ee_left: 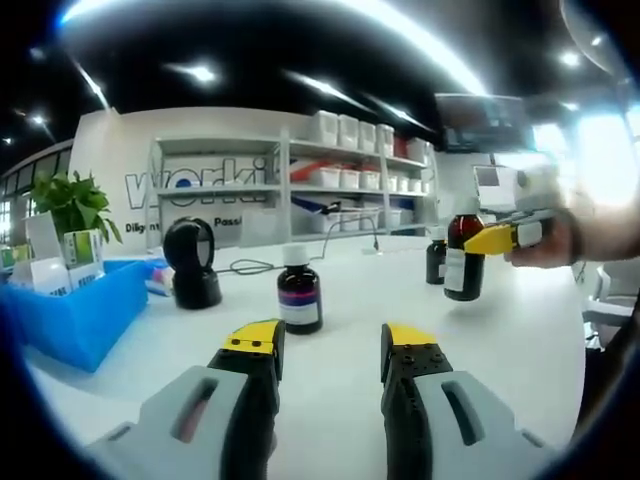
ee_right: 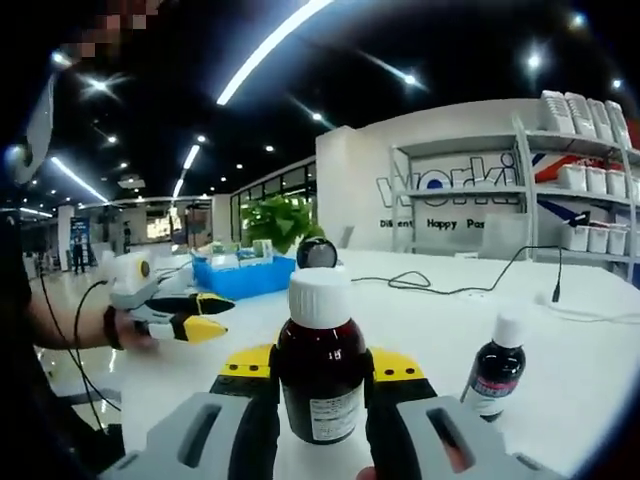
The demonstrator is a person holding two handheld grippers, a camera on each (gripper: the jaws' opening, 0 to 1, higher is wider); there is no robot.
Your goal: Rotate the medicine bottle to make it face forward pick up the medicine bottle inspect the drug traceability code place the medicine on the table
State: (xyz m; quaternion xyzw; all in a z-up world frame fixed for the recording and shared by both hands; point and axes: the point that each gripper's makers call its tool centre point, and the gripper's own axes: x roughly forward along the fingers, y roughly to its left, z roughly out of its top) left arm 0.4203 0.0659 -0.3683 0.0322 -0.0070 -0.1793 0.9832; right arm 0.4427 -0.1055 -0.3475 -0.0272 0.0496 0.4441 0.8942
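Observation:
A brown medicine bottle [ee_right: 320, 385] with a white cap and a white label stands upright between the jaws of my right gripper [ee_right: 320, 362], which is shut on it. From the left gripper view the same bottle [ee_left: 463, 262] is at the right, held by the right gripper [ee_left: 487, 239] just over the white table [ee_left: 500, 340]; I cannot tell if its base touches. My left gripper [ee_left: 330, 345] is open with nothing between its jaws, and it faces a small dark bottle [ee_left: 299, 292] standing on the table. From the right gripper view the left gripper [ee_right: 205, 315] is at the left, jaws apart.
A second small dark bottle [ee_left: 436, 257] [ee_right: 495, 375] stands near the held one. A black scanner-like stand [ee_left: 190, 262] and a blue bin [ee_left: 80, 305] with boxes sit at the left, with a plant [ee_left: 70, 200] behind. Shelves [ee_left: 340, 180] and a cable [ee_right: 450, 290] lie beyond.

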